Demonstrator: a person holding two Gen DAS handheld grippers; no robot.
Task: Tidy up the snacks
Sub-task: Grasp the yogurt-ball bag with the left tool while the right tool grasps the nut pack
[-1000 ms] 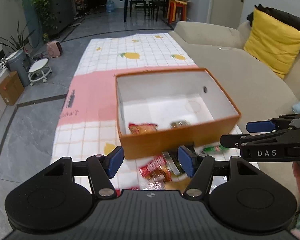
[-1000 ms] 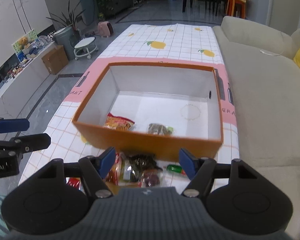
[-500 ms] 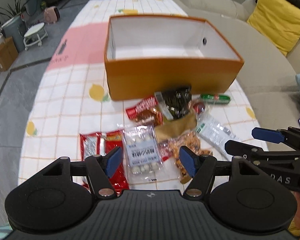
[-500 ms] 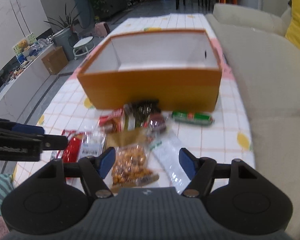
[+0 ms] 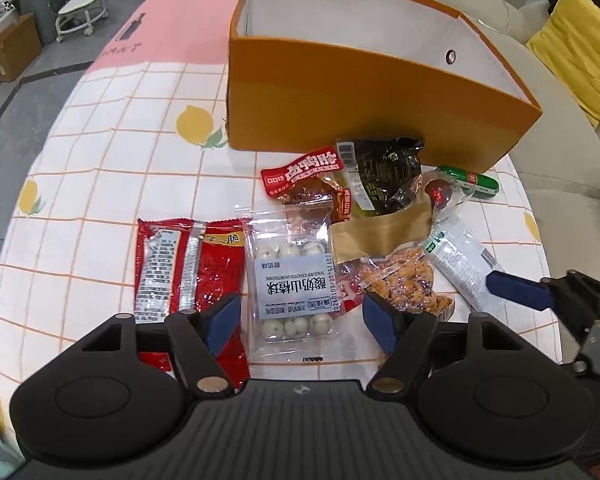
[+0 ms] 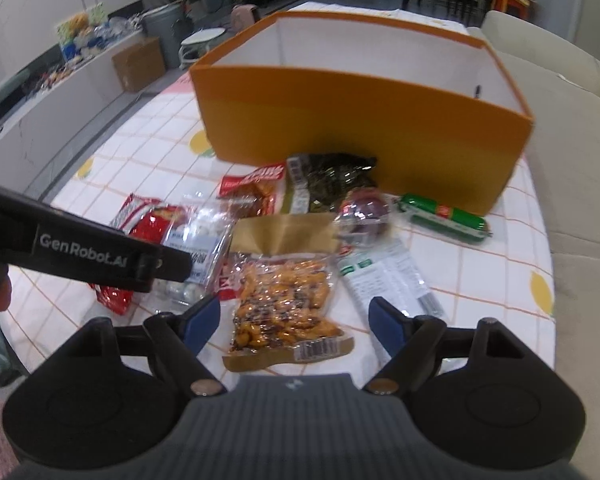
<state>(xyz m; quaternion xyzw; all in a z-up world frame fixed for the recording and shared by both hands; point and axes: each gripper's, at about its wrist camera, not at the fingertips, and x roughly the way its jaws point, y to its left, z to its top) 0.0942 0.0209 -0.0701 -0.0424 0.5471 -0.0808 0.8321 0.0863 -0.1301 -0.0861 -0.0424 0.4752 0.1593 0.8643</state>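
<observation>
My left gripper (image 5: 298, 320) gapes wide, empty, over the clear bag of white balls (image 5: 290, 276). My right gripper (image 6: 294, 320) gapes empty over the nut bag (image 6: 286, 304). The orange box (image 5: 364, 108) sits beyond.

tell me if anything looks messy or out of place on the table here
Yes: the snacks lie in a loose overlapping heap outside the orange box. The dark packet leans on the box's front wall, and the peanut bag overlaps the brown pouch. Nothing looks torn or spilled.
</observation>
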